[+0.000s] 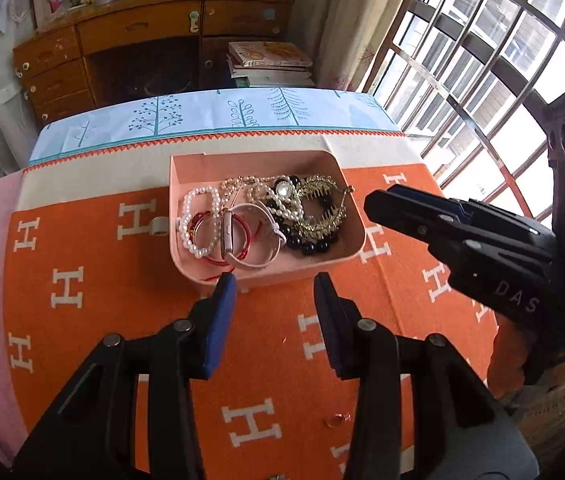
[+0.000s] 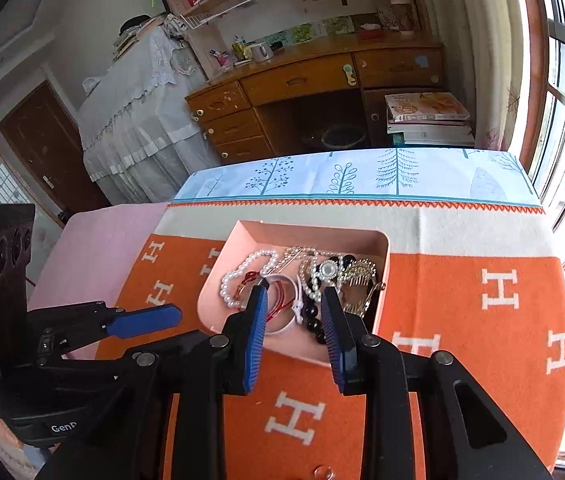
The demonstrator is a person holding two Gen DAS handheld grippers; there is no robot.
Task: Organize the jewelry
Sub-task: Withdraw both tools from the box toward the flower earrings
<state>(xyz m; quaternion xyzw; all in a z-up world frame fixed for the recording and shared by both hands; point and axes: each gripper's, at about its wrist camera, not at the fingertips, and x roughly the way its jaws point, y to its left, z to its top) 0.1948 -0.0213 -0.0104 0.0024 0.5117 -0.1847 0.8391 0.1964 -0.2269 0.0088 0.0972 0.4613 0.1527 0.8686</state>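
Note:
A pink tray sits on the orange cloth and holds a heap of jewelry: a white pearl bracelet, a pink-strapped watch, red bangles, black beads and a gold comb piece. The tray shows in the right wrist view too. My left gripper is open and empty, just short of the tray's near wall. My right gripper is open and empty above the tray's near part; in the left wrist view it hangs right of the tray.
A small red ring lies on the orange H-patterned cloth near me. A pale clip sits left of the tray. A wooden desk, stacked books and a barred window lie beyond the table.

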